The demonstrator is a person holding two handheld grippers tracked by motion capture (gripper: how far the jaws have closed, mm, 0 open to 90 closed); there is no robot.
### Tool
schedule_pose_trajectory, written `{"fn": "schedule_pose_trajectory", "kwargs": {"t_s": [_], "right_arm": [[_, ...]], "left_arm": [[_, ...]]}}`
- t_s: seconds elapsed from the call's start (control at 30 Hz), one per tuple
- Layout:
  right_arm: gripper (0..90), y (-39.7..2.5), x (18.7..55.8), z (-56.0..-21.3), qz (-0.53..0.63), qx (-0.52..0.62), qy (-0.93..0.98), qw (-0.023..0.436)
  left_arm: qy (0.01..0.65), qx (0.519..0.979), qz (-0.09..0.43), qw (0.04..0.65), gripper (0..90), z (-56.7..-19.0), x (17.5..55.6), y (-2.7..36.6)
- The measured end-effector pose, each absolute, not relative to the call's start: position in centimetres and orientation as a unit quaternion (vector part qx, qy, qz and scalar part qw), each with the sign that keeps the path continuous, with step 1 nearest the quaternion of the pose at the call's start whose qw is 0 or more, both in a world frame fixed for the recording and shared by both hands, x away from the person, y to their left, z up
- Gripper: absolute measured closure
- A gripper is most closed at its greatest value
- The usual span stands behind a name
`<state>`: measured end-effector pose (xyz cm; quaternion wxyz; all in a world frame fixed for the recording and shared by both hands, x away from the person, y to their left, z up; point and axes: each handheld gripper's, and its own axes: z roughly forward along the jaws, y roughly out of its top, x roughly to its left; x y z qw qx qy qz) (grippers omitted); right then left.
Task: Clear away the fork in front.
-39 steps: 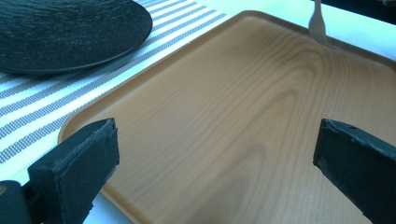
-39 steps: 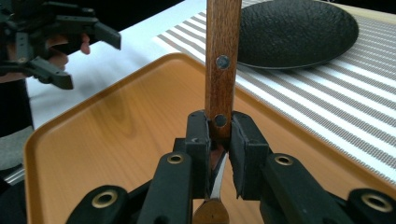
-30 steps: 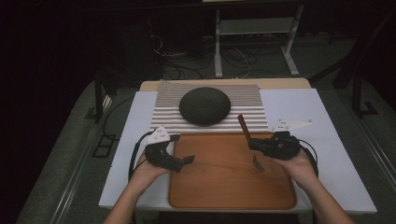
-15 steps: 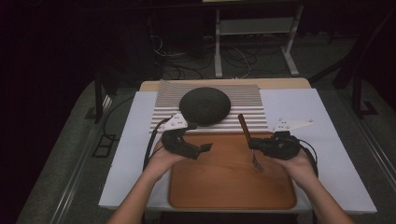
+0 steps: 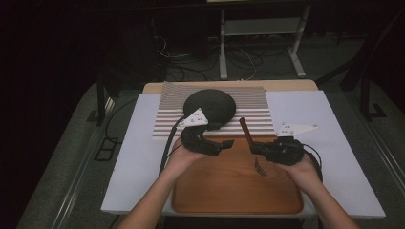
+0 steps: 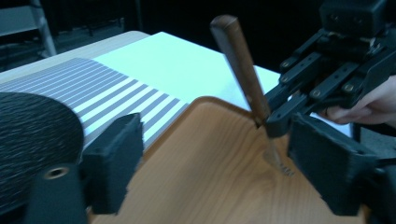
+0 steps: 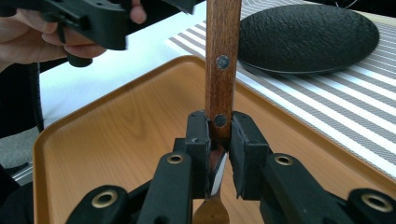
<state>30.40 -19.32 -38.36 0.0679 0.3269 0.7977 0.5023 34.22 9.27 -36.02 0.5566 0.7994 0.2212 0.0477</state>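
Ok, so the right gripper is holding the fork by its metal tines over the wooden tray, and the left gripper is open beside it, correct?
Not quite. The right gripper is shut on the fork at the base of its wooden handle, not the tines; the right gripper view shows the jaws clamping the riveted wood. The rest holds: it is over the wooden tray, and the left gripper is open beside it.

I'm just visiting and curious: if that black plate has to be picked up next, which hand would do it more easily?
Probably the left. The left gripper is open and empty, right beside the black plate. The right gripper is shut on the fork, held over the wooden tray.
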Motion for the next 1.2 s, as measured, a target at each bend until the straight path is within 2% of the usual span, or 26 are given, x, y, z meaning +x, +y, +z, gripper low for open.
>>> {"fn": "schedule_pose_trajectory", "kwargs": {"t_s": [0.2, 0.47, 0.57, 0.77, 1.2], "right_arm": [[77.2, -18.2, 30.2, -38.3, 0.507, 0.316, 0.799, 0.068], [77.2, -16.7, 29.8, -38.5, 0.506, 0.302, 0.805, 0.069], [77.2, -16.5, 29.8, -38.4, 0.512, 0.302, 0.801, 0.070], [77.1, -15.9, 29.8, -38.3, 0.515, 0.300, 0.799, 0.074], [76.9, -15.0, 29.3, -38.0, 0.514, 0.287, 0.803, 0.092]], "left_arm": [[0.218, 0.793, 0.038, 0.568, 27.4, -36.0, 33.7, 8.3], [0.232, 0.788, 0.029, 0.570, 44.8, -36.4, 33.4, 7.8], [0.233, 0.786, 0.023, 0.572, 48.3, -36.5, 33.4, 7.6], [0.239, 0.785, 0.014, 0.572, 63.0, -36.7, 33.4, 7.6], [0.223, 0.774, -0.015, 0.592, 76.1, -36.5, 33.3, 7.9]]}}
